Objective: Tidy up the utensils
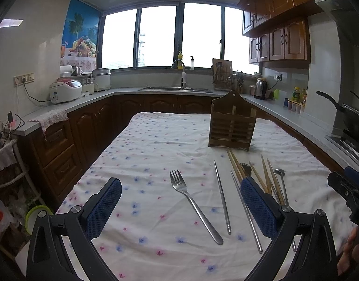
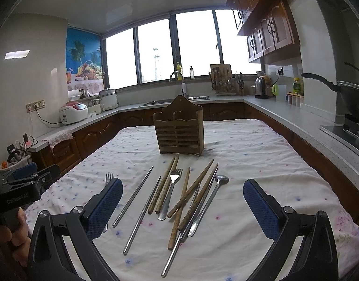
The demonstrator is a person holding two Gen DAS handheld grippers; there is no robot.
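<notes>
- Wooden holder (image 2: 179,130) stands upright at far centre of bench (image 2: 261,159), slots up, so utensils can drop in from above.
- Utensils lie loose on cloth near it, nothing sorted yet: fork (image 1: 192,201) alone at left, metal chopsticks (image 2: 137,195) beside it, wooden chopsticks (image 2: 191,192) crossed in a pile w/ spoon (image 2: 212,194).
- Left hand-held gripper (image 1: 180,201) spread wide, empty, straddling the fork; prob. first pick.
- Right hand-held gripper (image 2: 183,205) spread too, empty, over the pile.

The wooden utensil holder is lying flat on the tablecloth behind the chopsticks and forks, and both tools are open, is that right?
Not quite: the wooden utensil holder stands upright on the tablecloth, as the right wrist view shows. It is behind the chopsticks and forks, and both tools are open.
</notes>
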